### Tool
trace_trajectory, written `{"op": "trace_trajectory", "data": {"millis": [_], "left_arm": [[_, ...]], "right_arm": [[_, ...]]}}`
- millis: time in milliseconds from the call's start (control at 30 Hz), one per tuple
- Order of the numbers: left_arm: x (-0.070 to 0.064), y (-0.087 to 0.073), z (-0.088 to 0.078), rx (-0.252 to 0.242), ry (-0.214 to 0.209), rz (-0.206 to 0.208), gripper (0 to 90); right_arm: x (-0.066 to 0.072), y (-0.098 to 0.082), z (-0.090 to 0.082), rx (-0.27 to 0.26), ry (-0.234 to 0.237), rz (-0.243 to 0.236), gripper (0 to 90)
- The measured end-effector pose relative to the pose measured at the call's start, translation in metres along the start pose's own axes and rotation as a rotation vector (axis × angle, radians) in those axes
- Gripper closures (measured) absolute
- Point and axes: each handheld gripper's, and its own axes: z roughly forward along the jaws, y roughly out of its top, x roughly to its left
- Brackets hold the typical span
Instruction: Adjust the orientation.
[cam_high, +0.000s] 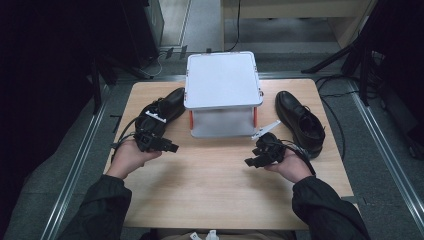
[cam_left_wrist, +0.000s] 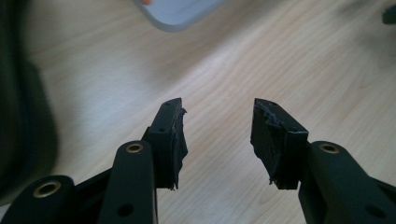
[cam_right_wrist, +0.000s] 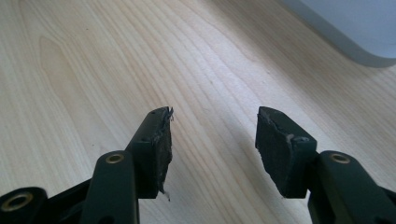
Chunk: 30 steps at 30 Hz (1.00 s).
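- Claw one, the left claw (cam_high: 171, 147), sits in the person's left hand (cam_high: 131, 156) near the table's left edge, its jaws spread and pointing across toward the middle; in the left gripper view bare wood shows between its worn pads (cam_left_wrist: 176, 140), so it is released and grasping nothing.
- Just behind it lies the left black shoe (cam_high: 167, 105), toe aimed away from the person and resting close beside the white box (cam_high: 222, 80); whether the claw's body touches the shoe I can't quite tell from above, as the dark shapes run together.
- On the other side, the right claw (cam_high: 250, 162) rests in the right hand (cam_high: 291, 165), palm turned up, jaws pointing inward toward the table's centre; the right gripper view shows a wide gap over plain wood, so it too is released and empty.
- Cables trail from both claws back over the hands.
- Beyond the right hand lies the right black shoe (cam_high: 300, 120), lengthwise on the table, toe toward the far edge and set apart from the box.
- Both forearms, in dark sleeves, come in from the near side.
- Light wooden table (cam_high: 215, 195), with the white lidded box, orange at its latches, at the far middle.
- Grey floor around it, metal rails at either side, and dark stands and cables beyond.
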Motion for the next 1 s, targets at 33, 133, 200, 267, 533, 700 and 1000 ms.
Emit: {"op": "trace_trajectory", "data": {"millis": [33, 133, 200, 267, 533, 700, 1000], "left_arm": [[0.003, 0.002, -0.003, 0.007, 0.013, -0.01, 53.7], [0.012, 0.006, -0.011, 0.021, 0.03, -0.021, 54.4], [0.014, 0.009, -0.017, 0.031, 0.046, -0.013, 55.7], [0.017, 0.015, -0.025, 0.032, 0.063, -0.008, 55.8], [0.038, 0.044, -0.048, 0.063, 0.134, -0.026, 59.5], [0.051, 0.059, -0.043, 0.102, 0.162, -0.059, 61.0], [0.067, 0.067, -0.014, 0.192, 0.175, -0.091, 66.9]], "right_arm": [[0.001, 0.0, 0.001, 0.004, 0.007, -0.007, 46.2], [0.002, 0.0, 0.002, 0.009, 0.012, -0.014, 46.2], [0.004, 0.0, 0.003, 0.014, 0.017, -0.02, 46.3], [0.004, 0.0, 0.003, 0.01, 0.028, -0.014, 46.4], [0.004, 0.001, 0.003, 0.005, 0.036, -0.006, 46.4], [0.003, -0.001, 0.003, 0.005, 0.04, 0.005, 46.4], [0.003, -0.005, -0.001, 0.0, 0.039, 0.01, 47.0]]}}
